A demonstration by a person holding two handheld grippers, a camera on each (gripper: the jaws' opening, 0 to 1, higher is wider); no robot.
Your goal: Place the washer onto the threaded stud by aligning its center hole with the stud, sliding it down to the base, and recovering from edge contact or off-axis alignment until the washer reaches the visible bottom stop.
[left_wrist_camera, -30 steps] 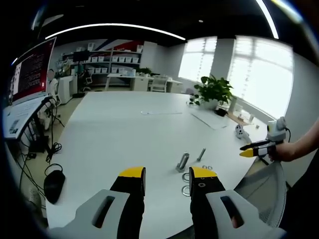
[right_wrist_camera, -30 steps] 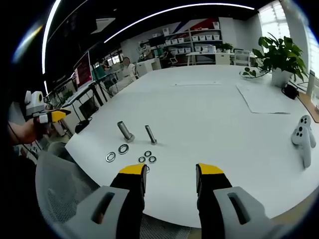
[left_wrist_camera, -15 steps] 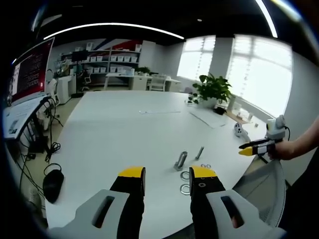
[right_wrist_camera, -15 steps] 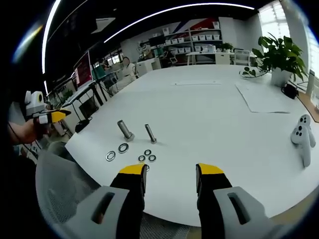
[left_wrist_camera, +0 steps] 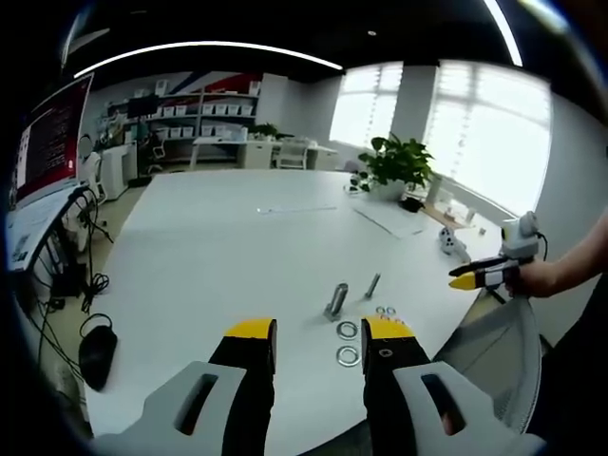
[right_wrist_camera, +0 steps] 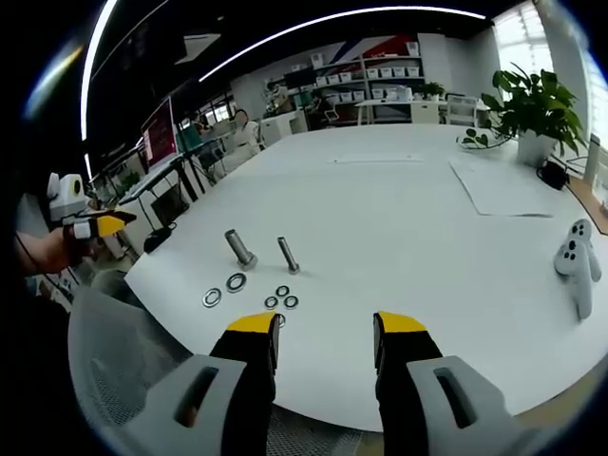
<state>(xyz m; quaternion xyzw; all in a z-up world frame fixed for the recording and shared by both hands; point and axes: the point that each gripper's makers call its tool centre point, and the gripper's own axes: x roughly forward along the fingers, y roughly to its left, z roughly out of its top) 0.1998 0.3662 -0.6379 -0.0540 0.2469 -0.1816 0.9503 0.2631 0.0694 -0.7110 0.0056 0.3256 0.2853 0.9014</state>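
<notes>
On the white table a thick threaded stud stands tilted beside a thinner bolt. Two large washers lie in front of the stud, and three small washers lie before the bolt. My right gripper hovers open near the table edge, short of the small washers, holding nothing. In the left gripper view the stud, the bolt and the large washers sit just past my open, empty left gripper. The right gripper shows at the right, in a hand.
A white game controller stands at the table's right edge. A paper sheet and a potted plant are farther back. A mesh chair back sits below the near edge. The left gripper shows far left.
The left gripper view has shifted slightly, so the stud and washers now sit a little higher and leftward, with both large washers visible. The right gripper view is unchanged.
</notes>
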